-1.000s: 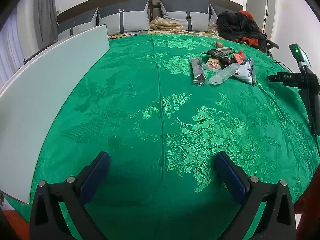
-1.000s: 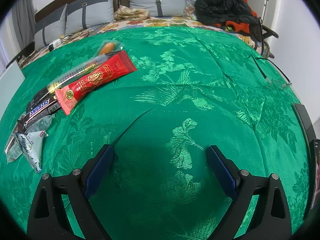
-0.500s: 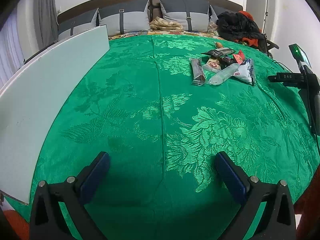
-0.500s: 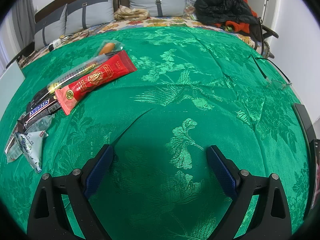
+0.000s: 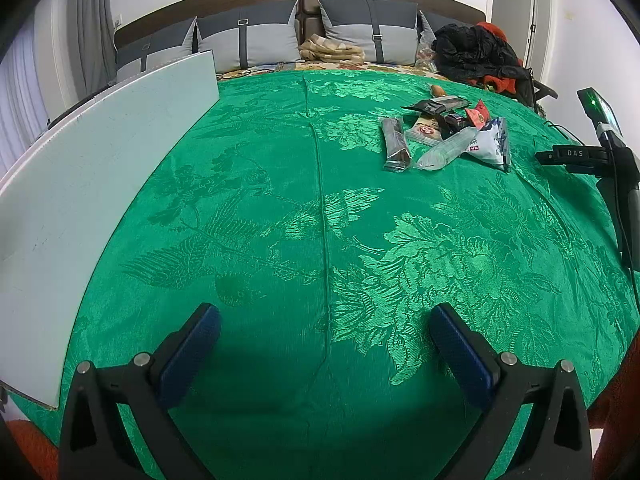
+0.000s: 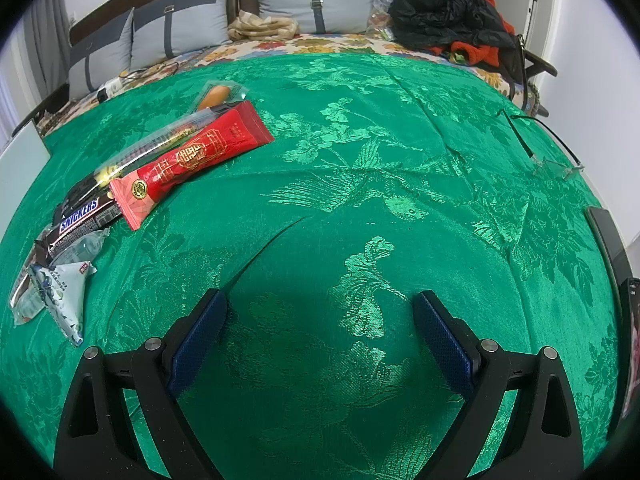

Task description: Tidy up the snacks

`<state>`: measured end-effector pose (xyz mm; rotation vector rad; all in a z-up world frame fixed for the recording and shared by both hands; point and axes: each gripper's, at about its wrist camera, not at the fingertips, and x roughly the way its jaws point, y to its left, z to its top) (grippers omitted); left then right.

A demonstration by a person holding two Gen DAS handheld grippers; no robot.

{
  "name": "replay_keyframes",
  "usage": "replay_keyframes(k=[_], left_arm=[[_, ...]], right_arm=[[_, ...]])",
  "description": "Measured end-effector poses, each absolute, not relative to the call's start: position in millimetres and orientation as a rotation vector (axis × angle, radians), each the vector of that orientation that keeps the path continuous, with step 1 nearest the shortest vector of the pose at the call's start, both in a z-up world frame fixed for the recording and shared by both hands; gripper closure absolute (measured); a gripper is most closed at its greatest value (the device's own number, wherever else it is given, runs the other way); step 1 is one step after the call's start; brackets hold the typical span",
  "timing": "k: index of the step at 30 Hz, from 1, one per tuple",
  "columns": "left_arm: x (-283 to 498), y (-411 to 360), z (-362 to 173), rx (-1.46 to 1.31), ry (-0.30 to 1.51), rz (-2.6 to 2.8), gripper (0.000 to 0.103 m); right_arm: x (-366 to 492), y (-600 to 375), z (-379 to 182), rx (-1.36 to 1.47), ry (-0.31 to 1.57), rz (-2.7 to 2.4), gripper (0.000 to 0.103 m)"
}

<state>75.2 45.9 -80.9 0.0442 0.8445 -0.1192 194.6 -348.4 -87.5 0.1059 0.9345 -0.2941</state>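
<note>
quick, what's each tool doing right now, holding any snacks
Left tool: open, holding nothing, above the green cover.
Right tool: open, holding nothing; the snack pile lies untouched.

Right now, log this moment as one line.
left tongs: open, empty | right tongs: open, empty | snacks: piled on cloth, untouched | step: none started

The Snickers bar [image 6: 82, 220] lies partly hidden under the red packet [image 6: 192, 160].

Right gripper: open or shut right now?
Open. The right gripper has its blue pads spread wide, only green bedspread between them.
</note>
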Motion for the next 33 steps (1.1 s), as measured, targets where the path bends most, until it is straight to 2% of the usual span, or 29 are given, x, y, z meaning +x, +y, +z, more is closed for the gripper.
replay_keyframes(k=[33], left_arm=[[75.9,45.2,-79.9,0.041,0.83,-0.112,0.0]], right_arm=[[194.8,-347.7,-87.0,0.106,0.935,-0.295,0.006]])
